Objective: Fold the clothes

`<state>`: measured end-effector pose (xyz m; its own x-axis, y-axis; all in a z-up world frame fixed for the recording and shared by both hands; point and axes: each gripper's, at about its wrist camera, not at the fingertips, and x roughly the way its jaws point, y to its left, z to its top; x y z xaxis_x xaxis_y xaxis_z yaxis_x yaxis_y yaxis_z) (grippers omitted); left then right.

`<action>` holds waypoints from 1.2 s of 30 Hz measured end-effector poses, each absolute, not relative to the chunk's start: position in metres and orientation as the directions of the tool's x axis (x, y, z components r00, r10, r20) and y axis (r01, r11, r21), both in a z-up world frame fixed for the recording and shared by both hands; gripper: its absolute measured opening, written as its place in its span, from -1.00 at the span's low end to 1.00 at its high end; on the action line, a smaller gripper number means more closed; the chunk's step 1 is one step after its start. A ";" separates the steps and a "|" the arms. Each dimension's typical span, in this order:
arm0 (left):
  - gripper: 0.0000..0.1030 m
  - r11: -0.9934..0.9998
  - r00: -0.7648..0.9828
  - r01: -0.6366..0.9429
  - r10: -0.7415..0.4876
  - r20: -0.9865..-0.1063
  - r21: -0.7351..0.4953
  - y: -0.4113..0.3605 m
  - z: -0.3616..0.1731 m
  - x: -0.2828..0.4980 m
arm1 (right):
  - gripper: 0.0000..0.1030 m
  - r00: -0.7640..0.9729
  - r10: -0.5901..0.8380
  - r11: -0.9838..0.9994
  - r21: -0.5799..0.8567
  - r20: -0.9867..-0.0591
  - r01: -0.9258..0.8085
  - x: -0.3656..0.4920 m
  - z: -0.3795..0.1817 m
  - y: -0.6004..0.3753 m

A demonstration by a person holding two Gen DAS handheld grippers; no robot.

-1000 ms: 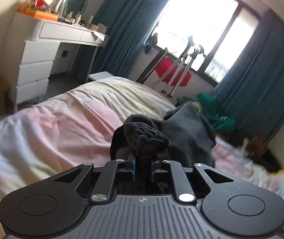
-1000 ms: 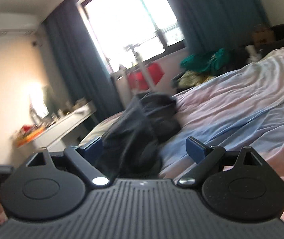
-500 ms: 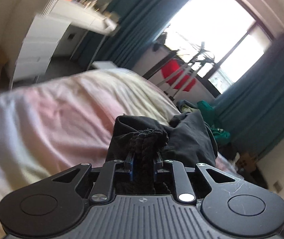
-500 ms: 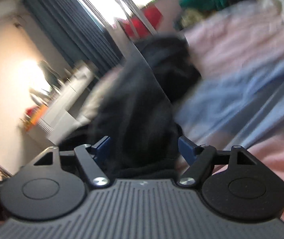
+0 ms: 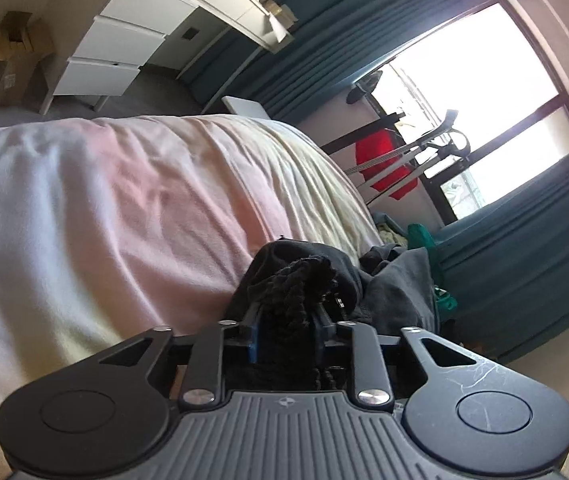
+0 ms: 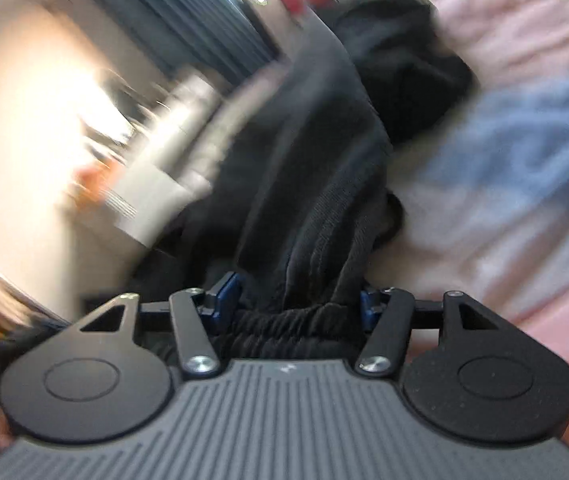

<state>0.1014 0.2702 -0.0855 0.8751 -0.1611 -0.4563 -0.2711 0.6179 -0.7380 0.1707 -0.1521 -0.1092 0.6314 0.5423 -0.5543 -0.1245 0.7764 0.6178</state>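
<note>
A black garment (image 5: 400, 280) with a gathered elastic waistband lies bunched on the bed. My left gripper (image 5: 286, 320) is shut on a bunched part of the black waistband (image 5: 300, 280) and holds it just above the pink cover. In the right wrist view the same black garment (image 6: 324, 152) stretches away over the bed. My right gripper (image 6: 292, 304) has its jaws partly apart, with the elastic waistband (image 6: 292, 320) lying between them. The blue pads (image 6: 226, 292) flank the cloth. That view is blurred by motion.
The bed cover (image 5: 124, 200) is pink, white and pale yellow, with blue patches (image 6: 524, 140). A white dresser (image 5: 116, 48) and a cardboard box (image 5: 8, 56) stand beyond the bed. Crutches (image 5: 400, 160), a red item and teal curtains (image 5: 524, 260) are at the window.
My right gripper has moved forward onto the garment and its jaws have narrowed around the waistband. My left gripper has tilted and kept its hold on the waistband.
</note>
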 end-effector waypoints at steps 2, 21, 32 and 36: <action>-0.34 0.641 0.874 -0.277 -0.141 -0.465 -0.715 0.267 -0.084 0.100 | -0.07 0.625 0.529 0.775 0.626 -0.574 -0.081 0.168 -0.109 -0.152; -0.06 0.653 0.841 -0.254 -0.214 -0.496 -0.713 0.242 -0.093 0.062 | -0.60 0.717 0.501 0.767 0.633 -0.485 -0.108 0.038 -0.066 -0.190; -0.11 0.675 0.828 -0.260 -0.211 -0.519 -0.690 0.234 -0.109 0.078 | -0.24 0.648 0.515 0.792 0.601 -0.561 -0.109 0.042 -0.081 -0.184; -0.30 0.720 0.822 -0.252 -0.194 -0.536 -0.647 0.229 -0.113 0.090 | 0.06 0.636 0.529 0.770 0.632 -0.561 -0.083 0.051 -0.098 -0.179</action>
